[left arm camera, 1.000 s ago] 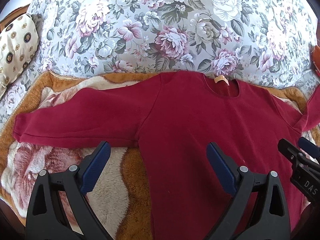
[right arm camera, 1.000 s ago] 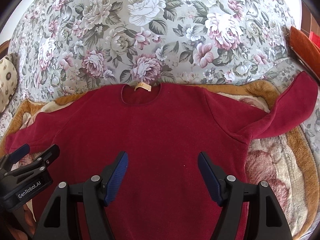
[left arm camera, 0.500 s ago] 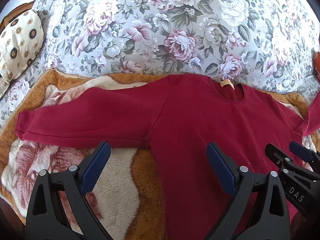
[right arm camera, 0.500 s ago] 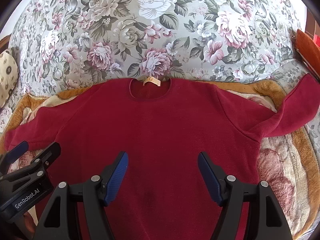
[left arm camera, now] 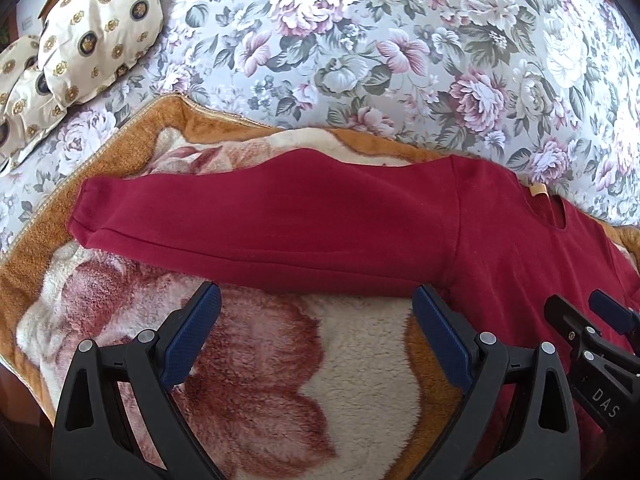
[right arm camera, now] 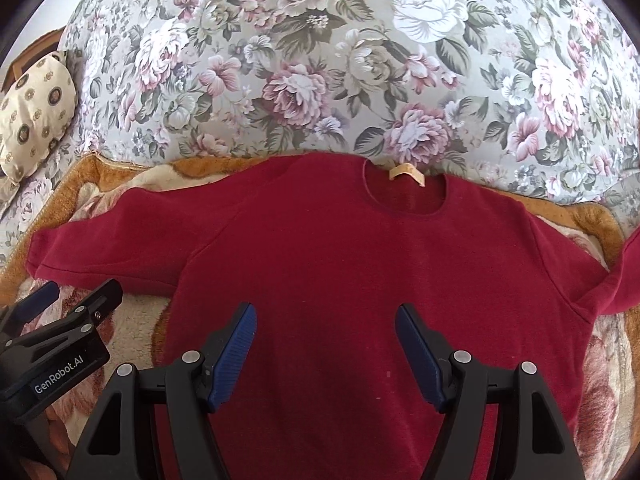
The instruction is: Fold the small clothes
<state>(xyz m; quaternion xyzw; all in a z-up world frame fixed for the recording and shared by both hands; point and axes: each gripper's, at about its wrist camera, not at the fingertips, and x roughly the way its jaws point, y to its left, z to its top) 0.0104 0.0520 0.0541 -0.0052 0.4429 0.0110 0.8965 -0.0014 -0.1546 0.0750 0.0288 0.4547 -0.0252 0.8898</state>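
My left gripper [left arm camera: 316, 320] hangs with its fingers wide apart over the plush blanket [left arm camera: 352, 360], just below the left sleeve [left arm camera: 260, 224] of the dark red sweater [right arm camera: 360, 280], which lies flat and face up on that blanket. Only this view shows the sleeve's cuff end clearly. My right gripper [right arm camera: 326, 336], fingers likewise spread and holding nothing, hovers over the sweater's chest; its view alone shows the whole neckline and label [right arm camera: 406, 172]. The right sleeve runs out of frame there, the hem is hidden behind the fingers, and patterned pillows [left arm camera: 92, 36] sit far left
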